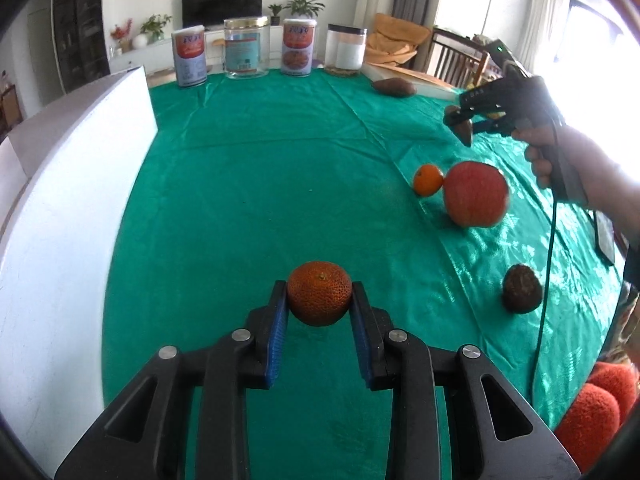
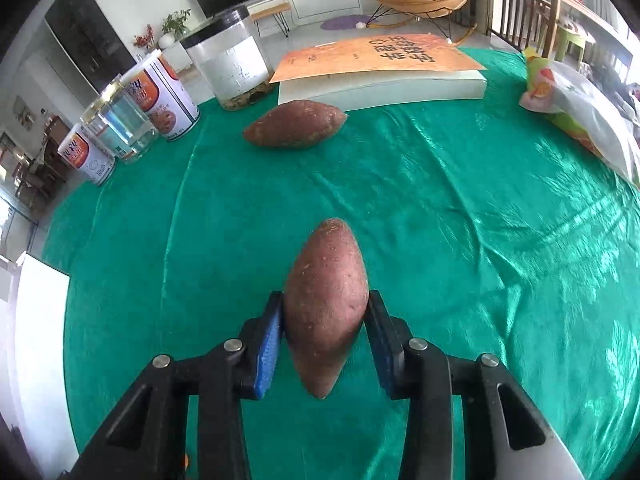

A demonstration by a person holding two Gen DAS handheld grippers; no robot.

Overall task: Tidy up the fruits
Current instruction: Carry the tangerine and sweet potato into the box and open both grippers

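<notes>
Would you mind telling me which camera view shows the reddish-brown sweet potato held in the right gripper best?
The right wrist view: the reddish-brown sweet potato fills the centre, upright between the right gripper's blue-padded fingers. The left wrist view shows only its small, dark, tapered end hanging below that gripper, far off and partly hidden.

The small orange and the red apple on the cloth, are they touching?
Cannot tell. In the left wrist view the small orange meets the red apple in outline, but that may be overlap.

- Strong daylight comes from the window (image 1: 600, 40) at my right side; it is overexposed to white
- The green tablecloth (image 1: 260, 184) shines with glare patches; shadows are soft
- Edges bend strongly and go dark; the apple (image 1: 475, 194) looks slightly blurred
</notes>
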